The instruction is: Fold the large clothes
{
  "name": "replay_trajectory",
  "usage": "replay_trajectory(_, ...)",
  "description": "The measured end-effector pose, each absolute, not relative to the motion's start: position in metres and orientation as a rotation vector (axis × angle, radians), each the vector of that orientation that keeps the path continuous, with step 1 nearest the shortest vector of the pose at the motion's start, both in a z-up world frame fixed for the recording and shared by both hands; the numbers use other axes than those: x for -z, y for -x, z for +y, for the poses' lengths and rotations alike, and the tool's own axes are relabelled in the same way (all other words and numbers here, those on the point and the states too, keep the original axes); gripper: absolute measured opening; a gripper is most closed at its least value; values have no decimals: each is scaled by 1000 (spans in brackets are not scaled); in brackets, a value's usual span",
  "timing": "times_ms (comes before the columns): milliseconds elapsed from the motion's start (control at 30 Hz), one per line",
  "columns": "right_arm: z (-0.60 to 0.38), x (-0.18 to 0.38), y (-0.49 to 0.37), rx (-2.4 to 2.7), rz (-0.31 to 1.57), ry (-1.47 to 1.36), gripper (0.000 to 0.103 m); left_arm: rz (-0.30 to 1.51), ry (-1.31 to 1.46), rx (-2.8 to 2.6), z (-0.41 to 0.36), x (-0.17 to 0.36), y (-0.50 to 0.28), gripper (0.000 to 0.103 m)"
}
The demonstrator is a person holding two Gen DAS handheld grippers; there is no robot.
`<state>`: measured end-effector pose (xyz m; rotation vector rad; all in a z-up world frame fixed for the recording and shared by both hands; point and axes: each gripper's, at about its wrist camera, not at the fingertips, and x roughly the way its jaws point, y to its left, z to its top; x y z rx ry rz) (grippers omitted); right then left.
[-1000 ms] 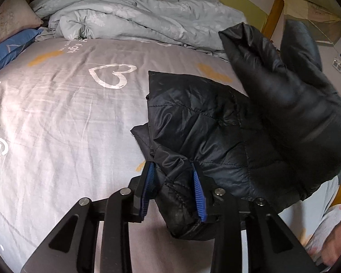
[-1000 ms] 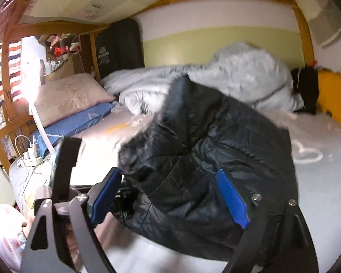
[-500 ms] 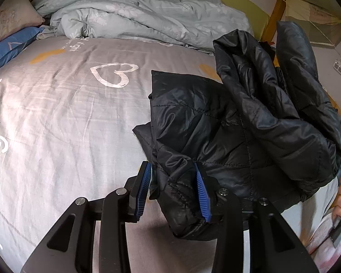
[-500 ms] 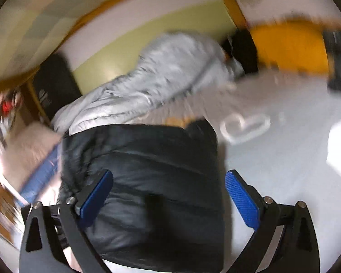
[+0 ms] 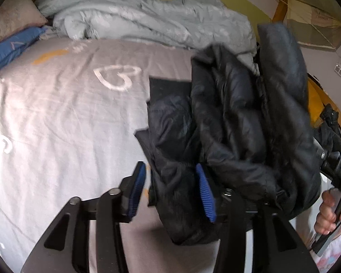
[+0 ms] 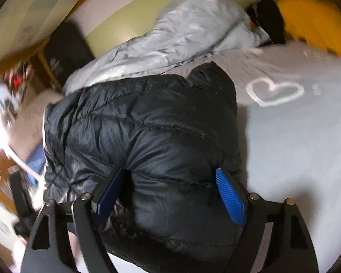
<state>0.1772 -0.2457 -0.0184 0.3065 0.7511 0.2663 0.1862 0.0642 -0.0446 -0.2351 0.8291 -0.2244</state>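
From my left gripper (image 5: pixel 174 188) I see the black puffer jacket (image 5: pixel 227 136) lying on the right part of the bed (image 5: pixel 56 125), on a grey sheet printed with a white heart (image 5: pixel 118 77). My left gripper's blue pads (image 5: pixel 204 195) stand apart, with a bunched edge of the jacket hanging between them; the right pad touches the fabric while the left one shows a gap, so I read it as open around the cloth rather than clamped. A thick folded part of the jacket rises above the flat layer on the right side of this view. At the far right, a hand (image 5: pixel 327 213) grips the handle of the other tool. From my right gripper (image 6: pixel 168 193) the jacket (image 6: pixel 147 125) fills the middle of the view, its quilted bulk swelling up between the two blue pads (image 6: pixel 229 195), which are spread wide; I cannot tell whether they press on it. A rumpled pale grey duvet (image 5: pixel 147 16) lies heaped at the head of the bed, behind the jacket, and a blue pillow (image 5: pixel 9 50) with a beige one on top sits at the far left corner.
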Motion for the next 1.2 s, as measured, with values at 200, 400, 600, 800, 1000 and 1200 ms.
replay_trajectory(200,-222,24,-169,-259,731,-141,85,606,336,233,96,-5,-160,83)
replay_trajectory(400,-193,28,-164,-238,701,25,87,524,350,387,87,-24,-143,94)
replay_trajectory(600,-178,28,-158,-214,684,102,89,597,163,359,44,-12,-149,103)
replay_trajectory(800,-176,26,-150,-211,667,114,93,711,142,176,44,24,-175,103)
replay_trajectory(1000,-204,13,-152,-149,643,2,100,731,140,119,46,34,-177,103)
replay_trajectory(1200,-242,20,-167,-198,756,-163,101,904,334,203,63,59,-195,103)
